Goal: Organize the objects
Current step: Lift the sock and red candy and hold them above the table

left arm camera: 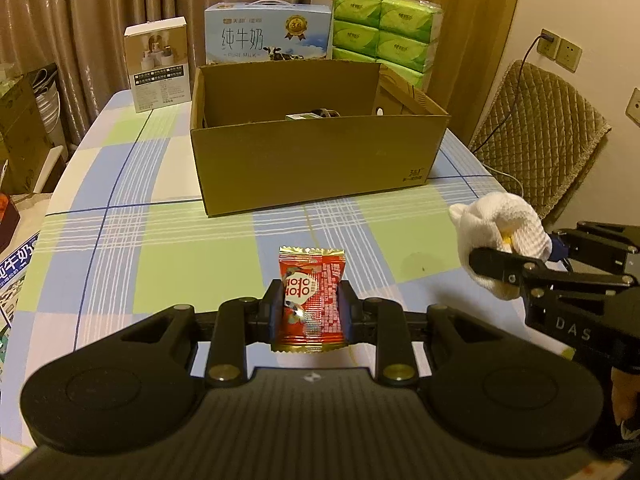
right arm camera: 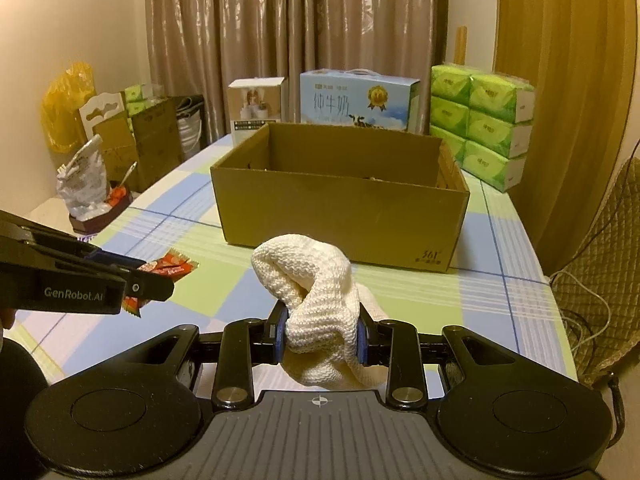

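A red snack packet [left arm camera: 310,300] with gold ends is pinched upright in my left gripper [left arm camera: 310,312], held above the checked tablecloth. In the right wrist view the same packet [right arm camera: 168,270] pokes out past the left gripper [right arm camera: 154,284]. My right gripper [right arm camera: 320,336] is shut on a rolled white knitted cloth [right arm camera: 316,292]; from the left wrist view that cloth [left arm camera: 496,236] hangs at the far right in the right gripper [left arm camera: 498,266]. An open brown cardboard box [left arm camera: 316,160] stands ahead of both grippers, with a few small items on its floor.
Behind the cardboard box [right arm camera: 344,208] stand a blue milk carton [left arm camera: 268,34], a small white box [left arm camera: 158,64] and stacked green tissue packs [left arm camera: 384,32]. A quilted chair [left arm camera: 536,132] is at the table's right edge. Bags and cartons [right arm camera: 104,152] crowd the left side.
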`<action>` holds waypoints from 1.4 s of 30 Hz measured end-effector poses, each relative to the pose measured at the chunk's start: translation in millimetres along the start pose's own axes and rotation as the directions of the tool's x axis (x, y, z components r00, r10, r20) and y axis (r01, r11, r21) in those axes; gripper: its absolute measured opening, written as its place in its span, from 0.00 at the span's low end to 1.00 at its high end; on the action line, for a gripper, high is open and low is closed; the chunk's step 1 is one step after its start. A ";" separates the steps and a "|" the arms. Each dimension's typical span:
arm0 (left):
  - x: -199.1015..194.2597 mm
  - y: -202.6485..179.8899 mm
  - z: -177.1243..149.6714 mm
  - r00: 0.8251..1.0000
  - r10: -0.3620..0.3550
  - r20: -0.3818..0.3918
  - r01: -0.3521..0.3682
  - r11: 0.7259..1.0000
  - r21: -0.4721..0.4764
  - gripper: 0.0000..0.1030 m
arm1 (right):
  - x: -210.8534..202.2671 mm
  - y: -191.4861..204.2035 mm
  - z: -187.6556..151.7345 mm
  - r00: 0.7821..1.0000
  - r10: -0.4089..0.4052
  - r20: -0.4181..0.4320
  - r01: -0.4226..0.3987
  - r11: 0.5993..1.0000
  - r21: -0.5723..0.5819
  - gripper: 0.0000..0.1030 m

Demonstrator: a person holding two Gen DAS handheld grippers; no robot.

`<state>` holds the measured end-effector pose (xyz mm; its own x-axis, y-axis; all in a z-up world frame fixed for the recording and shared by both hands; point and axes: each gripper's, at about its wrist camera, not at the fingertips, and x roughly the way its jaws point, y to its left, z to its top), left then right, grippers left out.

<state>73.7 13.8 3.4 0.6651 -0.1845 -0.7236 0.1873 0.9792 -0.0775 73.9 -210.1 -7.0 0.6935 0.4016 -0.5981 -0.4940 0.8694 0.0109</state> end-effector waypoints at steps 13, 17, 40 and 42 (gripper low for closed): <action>-12.4 -12.2 -0.5 1.000 -0.008 0.011 0.007 1.000 0.020 0.23 | -12.0 -4.9 0.3 1.000 -0.008 0.009 0.008 1.000 0.014 0.28; -13.0 -14.6 0.2 1.000 -0.008 0.013 0.008 1.000 0.023 0.23 | -13.7 -4.9 -0.4 1.000 -0.010 0.010 0.010 1.000 0.020 0.28; -9.5 -15.4 1.9 1.000 -0.012 0.007 0.011 1.000 0.027 0.23 | -13.8 -4.9 -3.1 1.000 -0.014 0.005 0.014 0.999 0.029 0.28; -9.0 -15.4 2.0 1.000 -0.012 0.006 0.011 1.000 0.026 0.23 | -14.0 -4.8 -3.5 1.000 -0.014 0.005 0.014 0.999 0.030 0.28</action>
<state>66.3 0.2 12.5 0.6674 -0.1963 -0.7183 0.2138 0.9745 -0.0676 64.7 -220.9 -1.5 0.7031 0.3905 -0.5942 -0.4680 0.8833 0.0268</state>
